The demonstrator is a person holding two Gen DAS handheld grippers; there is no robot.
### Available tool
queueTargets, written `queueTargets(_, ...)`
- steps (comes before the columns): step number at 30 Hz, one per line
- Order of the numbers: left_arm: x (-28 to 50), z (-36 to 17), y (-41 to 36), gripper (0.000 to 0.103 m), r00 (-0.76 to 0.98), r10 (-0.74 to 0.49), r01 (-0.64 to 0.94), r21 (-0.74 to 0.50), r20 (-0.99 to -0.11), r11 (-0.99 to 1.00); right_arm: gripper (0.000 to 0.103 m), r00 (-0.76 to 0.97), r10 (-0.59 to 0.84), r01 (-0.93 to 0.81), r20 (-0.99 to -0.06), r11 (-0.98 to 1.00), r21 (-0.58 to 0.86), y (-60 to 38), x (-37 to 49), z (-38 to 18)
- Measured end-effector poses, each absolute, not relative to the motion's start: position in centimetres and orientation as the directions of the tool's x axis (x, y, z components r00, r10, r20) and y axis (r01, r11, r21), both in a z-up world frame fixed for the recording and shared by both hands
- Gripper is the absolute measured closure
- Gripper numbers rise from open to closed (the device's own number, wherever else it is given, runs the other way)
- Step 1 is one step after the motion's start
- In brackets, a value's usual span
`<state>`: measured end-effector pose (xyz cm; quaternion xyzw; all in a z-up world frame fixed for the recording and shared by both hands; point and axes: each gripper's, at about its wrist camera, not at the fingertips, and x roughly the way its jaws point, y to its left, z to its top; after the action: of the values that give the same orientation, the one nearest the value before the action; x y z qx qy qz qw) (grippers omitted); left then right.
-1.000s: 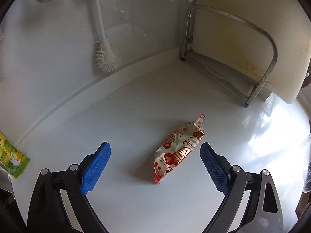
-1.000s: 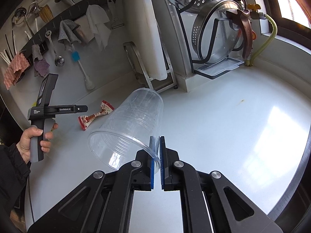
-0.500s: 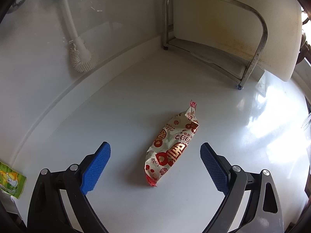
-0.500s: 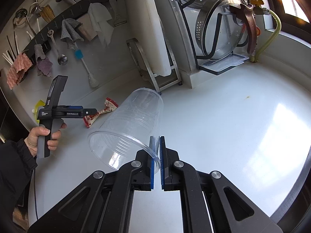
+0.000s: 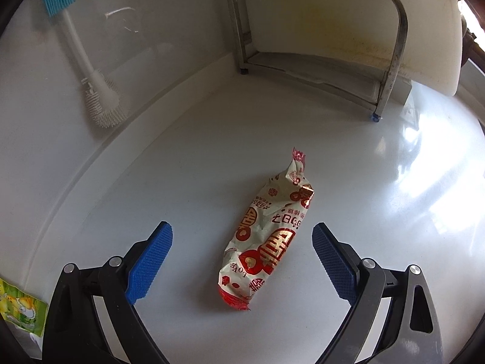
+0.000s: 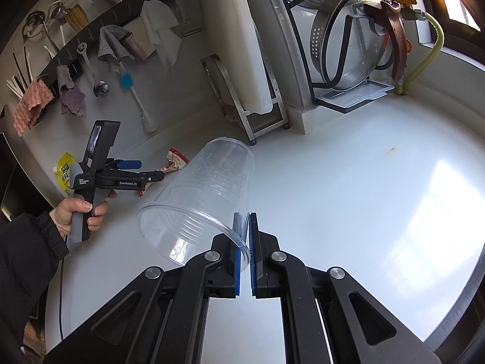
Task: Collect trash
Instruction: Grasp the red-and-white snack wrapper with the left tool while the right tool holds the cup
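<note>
Your left gripper [image 5: 242,248] is spread wide above the white countertop [image 5: 188,163], and the red-and-cream snack wrapper [image 5: 266,236] lies flat between its blue pads [image 5: 150,261], touching neither. Your right gripper [image 6: 245,242] is pinched tight on the rim of a clear plastic cup [image 6: 206,194], held tilted with its mouth facing you. A green-yellow pouch [image 6: 65,170] lies beyond your left hand [image 6: 75,209].
</note>
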<state>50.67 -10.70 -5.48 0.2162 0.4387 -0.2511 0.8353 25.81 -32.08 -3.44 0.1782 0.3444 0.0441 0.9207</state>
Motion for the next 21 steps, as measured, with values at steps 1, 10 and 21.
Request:
queueTargets(1, 50.6, -5.7, -10.7, 0.011, 0.49, -0.222, 0.612, 0.151, -0.843, 0.776, 0.098, 0.758, 0.204, 0.042, -0.62, 0.932, 0.359, -32.1, 25.8, -3.4)
queueTargets(10, 50.9, -6.5, -10.8, 0.014, 0.494, -0.231, 0.601, 0.137, -0.839, 0.788, 0.098, 0.754, 0.202, 0.046, -0.625, 0.933, 0.357, -32.0, 25.9, -3.5)
queueTargets(21, 49.5, -6.3, -11.9, 0.073, 0.492, -0.294, 0.602, 0.076, -0.82, 0.795, 0.098, 0.752, 0.17, 0.039, -0.637, 0.953, 0.3, -31.2, 26.0, -3.4)
